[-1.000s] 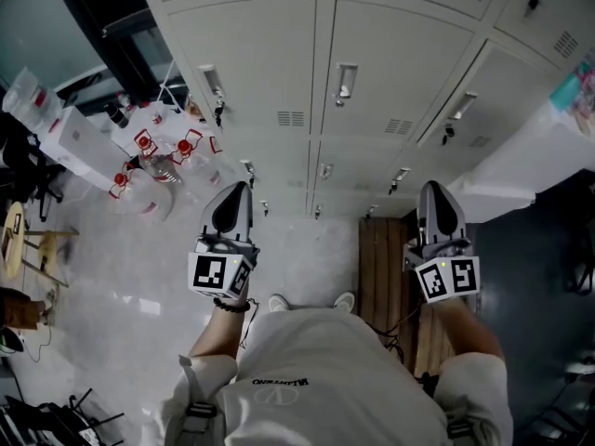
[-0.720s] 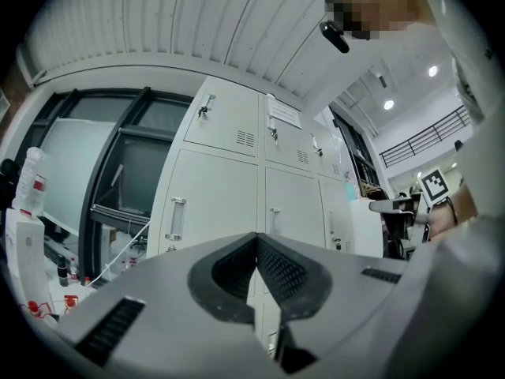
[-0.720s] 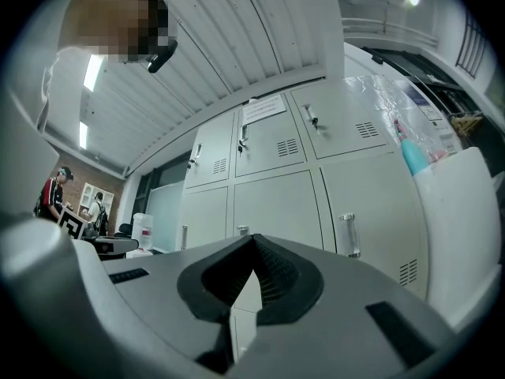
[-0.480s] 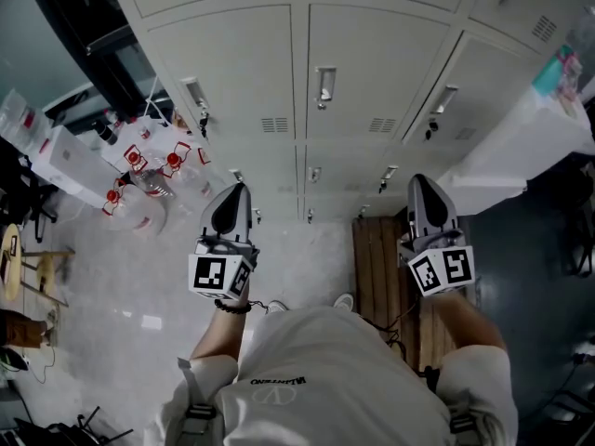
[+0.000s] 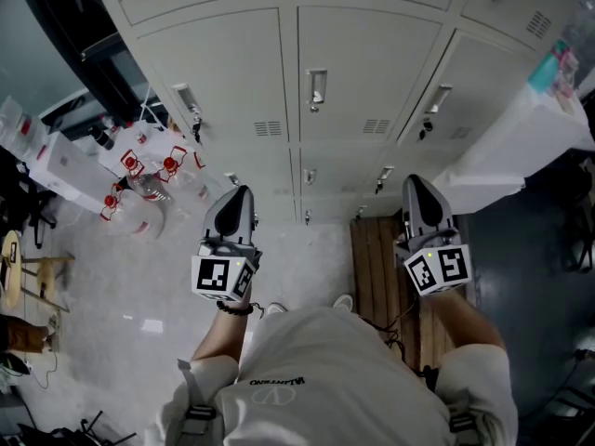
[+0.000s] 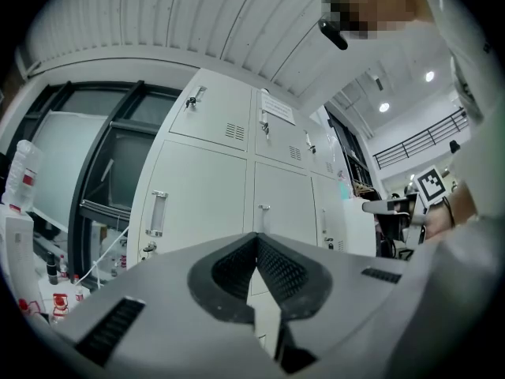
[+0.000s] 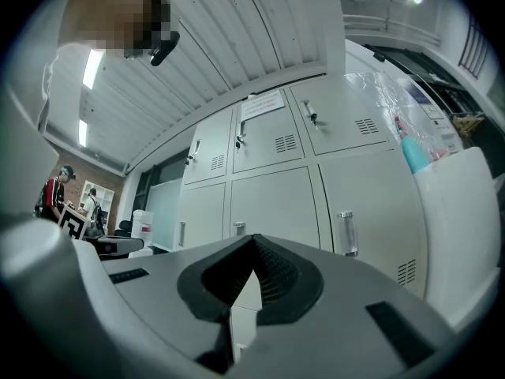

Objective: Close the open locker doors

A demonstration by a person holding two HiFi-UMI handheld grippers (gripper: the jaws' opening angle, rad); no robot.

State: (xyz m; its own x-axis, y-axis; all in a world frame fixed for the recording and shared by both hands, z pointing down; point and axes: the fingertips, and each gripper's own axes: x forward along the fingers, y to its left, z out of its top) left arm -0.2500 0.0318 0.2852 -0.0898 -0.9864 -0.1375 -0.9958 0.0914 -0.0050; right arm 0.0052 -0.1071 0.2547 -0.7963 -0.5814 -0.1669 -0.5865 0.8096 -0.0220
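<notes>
The left tool (image 5: pixel 236 196) and right tool (image 5: pixel 415 185) are hovering fully closed and empty, facing the lockers (image 5: pixel 372 72). The open locker door (image 5: pixel 507 151) is jutting out beside the right tool; a hard push risks the tips slipping off, or the door bouncing back

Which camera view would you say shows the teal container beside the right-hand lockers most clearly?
The right gripper view: the teal container sits large and sharp there, right of the lockers. In the head view it is a small blurred patch near the right edge; in the left gripper view, only a tiny teal speck.
</notes>
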